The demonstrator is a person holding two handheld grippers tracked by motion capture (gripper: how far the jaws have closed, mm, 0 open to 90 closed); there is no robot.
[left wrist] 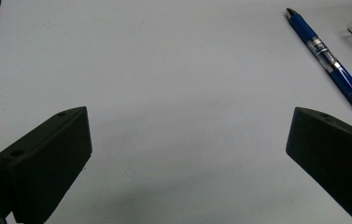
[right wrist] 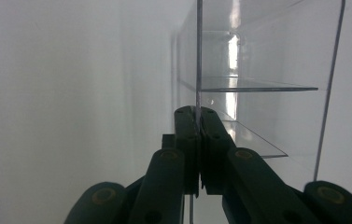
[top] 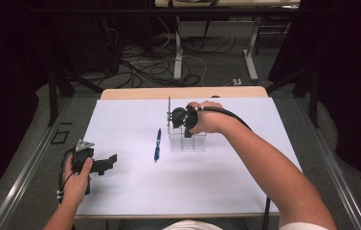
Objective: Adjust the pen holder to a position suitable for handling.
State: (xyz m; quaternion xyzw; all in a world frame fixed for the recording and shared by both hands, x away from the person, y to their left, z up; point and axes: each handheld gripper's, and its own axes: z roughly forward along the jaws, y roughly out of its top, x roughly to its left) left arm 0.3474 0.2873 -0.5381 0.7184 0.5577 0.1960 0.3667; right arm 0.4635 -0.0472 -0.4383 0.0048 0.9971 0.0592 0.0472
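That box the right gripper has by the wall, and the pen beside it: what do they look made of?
The clear box looks like glossy acrylic or a similar hard plastic: fully see-through, thin flat walls, bright reflections, inner dividers visible. The right gripper is shut on one wall edge. The blue pen looks like smooth plastic, with a clear middle section and what seems a metal tip, though that is too small to confirm.

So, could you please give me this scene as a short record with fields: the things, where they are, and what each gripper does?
surface: white table
clear box: acrylic organiser with compartments, standing at mid table
pen: blue pen lying flat on the table, left of the clear box, apart from it
right gripper: right gripper shut on the thin wall of the clear box, from above
left gripper: left gripper open, nothing between its jaws, low over the near left of the table
pen and left gripper: apart, not touching
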